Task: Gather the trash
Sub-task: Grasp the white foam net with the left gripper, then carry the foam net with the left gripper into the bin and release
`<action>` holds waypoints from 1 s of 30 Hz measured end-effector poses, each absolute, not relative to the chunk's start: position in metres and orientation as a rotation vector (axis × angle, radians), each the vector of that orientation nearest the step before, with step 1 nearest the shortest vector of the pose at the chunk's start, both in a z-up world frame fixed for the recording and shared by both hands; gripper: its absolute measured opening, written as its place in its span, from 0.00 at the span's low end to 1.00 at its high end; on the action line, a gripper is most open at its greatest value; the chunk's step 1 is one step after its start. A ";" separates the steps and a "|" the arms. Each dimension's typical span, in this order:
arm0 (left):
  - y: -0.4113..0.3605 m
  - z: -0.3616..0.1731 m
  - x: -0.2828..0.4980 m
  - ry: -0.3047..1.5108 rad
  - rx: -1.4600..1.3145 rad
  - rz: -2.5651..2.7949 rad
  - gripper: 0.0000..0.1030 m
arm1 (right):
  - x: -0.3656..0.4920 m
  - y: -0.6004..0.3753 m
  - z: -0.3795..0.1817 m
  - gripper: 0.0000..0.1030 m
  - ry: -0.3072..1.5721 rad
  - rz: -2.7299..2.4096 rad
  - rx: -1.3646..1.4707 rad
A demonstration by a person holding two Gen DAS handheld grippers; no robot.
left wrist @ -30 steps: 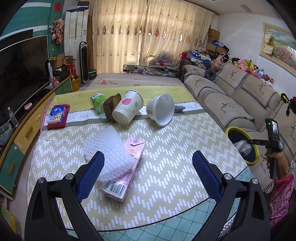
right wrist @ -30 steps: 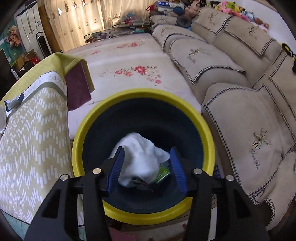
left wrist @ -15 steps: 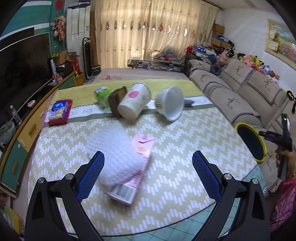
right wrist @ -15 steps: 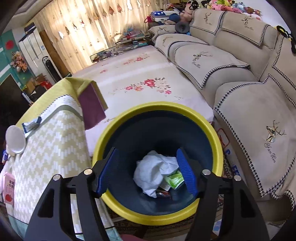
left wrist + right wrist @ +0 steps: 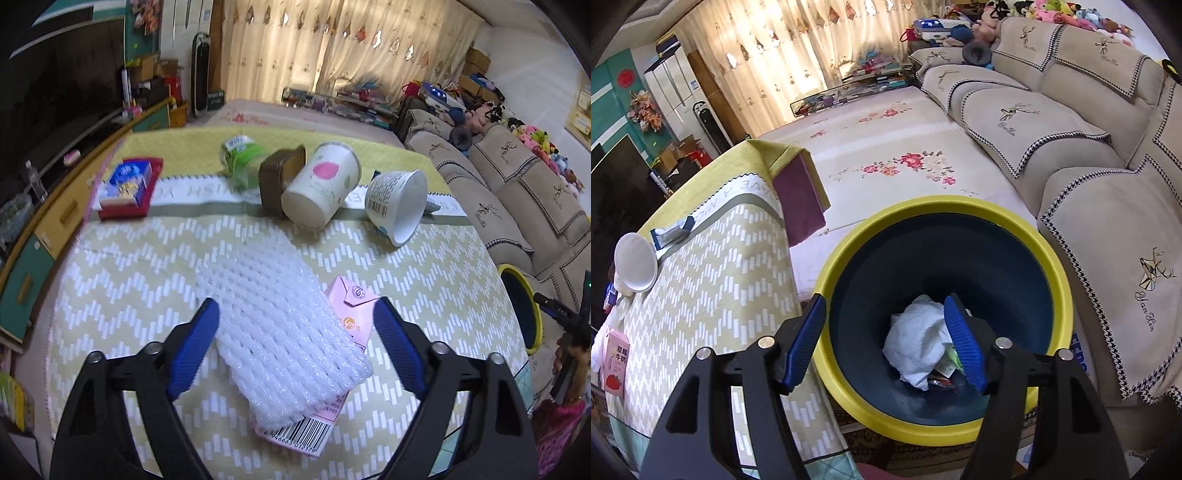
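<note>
My left gripper is open, its blue fingers on either side of a white foam net that lies over a pink milk carton on the zigzag tablecloth. Behind them lie a tipped paper cup, a white yogurt cup, a brown tub and a green bottle. My right gripper is open and empty above the yellow-rimmed blue trash bin, which holds a white tissue and wrappers.
A red tray with a blue packet sits at the table's left. A beige sofa stands right of the bin. The bin and my right gripper show beyond the table's right edge. A TV cabinet runs along the left.
My left gripper has moved forward and down so its fingers now flank the foam net. My right gripper has lifted up and back from the bin, leaving the tissue inside.
</note>
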State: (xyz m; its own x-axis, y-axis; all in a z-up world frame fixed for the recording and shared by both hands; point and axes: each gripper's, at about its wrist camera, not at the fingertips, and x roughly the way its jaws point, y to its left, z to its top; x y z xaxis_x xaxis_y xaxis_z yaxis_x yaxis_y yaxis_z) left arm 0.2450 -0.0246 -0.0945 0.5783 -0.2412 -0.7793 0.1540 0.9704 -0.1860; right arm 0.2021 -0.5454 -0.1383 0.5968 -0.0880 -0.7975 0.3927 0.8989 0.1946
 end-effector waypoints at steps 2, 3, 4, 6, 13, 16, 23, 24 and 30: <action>-0.025 -0.099 0.248 0.946 -0.108 -0.244 0.72 | 0.204 -0.543 -0.138 0.61 0.895 -0.282 0.366; -0.026 -0.100 0.248 0.950 -0.108 -0.245 0.70 | 0.204 -0.542 -0.138 0.61 0.896 -0.278 0.363; -0.026 -0.102 0.248 0.953 -0.108 -0.247 0.68 | 0.205 -0.541 -0.138 0.61 0.897 -0.275 0.361; -0.026 -0.103 0.249 0.959 -0.115 -0.255 0.60 | 0.206 -0.539 -0.137 0.61 0.897 -0.266 0.358; -0.024 -0.099 0.247 0.944 -0.109 -0.269 0.31 | 0.206 -0.531 -0.133 0.61 0.886 -0.245 0.352; -0.024 -0.088 0.241 0.902 -0.083 -0.254 0.22 | 0.204 -0.528 -0.128 0.61 0.873 -0.239 0.345; -0.042 -0.050 0.221 0.805 -0.027 -0.303 0.20 | 0.188 -0.528 -0.112 0.61 0.821 -0.245 0.350; -0.050 -0.044 0.217 0.793 -0.022 -0.327 0.20 | 0.185 -0.529 -0.110 0.61 0.815 -0.248 0.351; -0.115 -0.025 0.201 0.755 0.011 -0.522 0.20 | 0.155 -0.541 -0.104 0.61 0.787 -0.292 0.363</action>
State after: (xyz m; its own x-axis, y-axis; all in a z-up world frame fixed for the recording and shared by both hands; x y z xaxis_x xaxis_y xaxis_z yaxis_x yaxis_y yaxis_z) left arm 0.2011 -0.1146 -0.0251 0.6074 -0.4478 -0.6561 0.4556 0.8730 -0.1741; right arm 0.1553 -0.5410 -0.1042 0.6713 -0.1196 -0.7314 0.3864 0.8987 0.2076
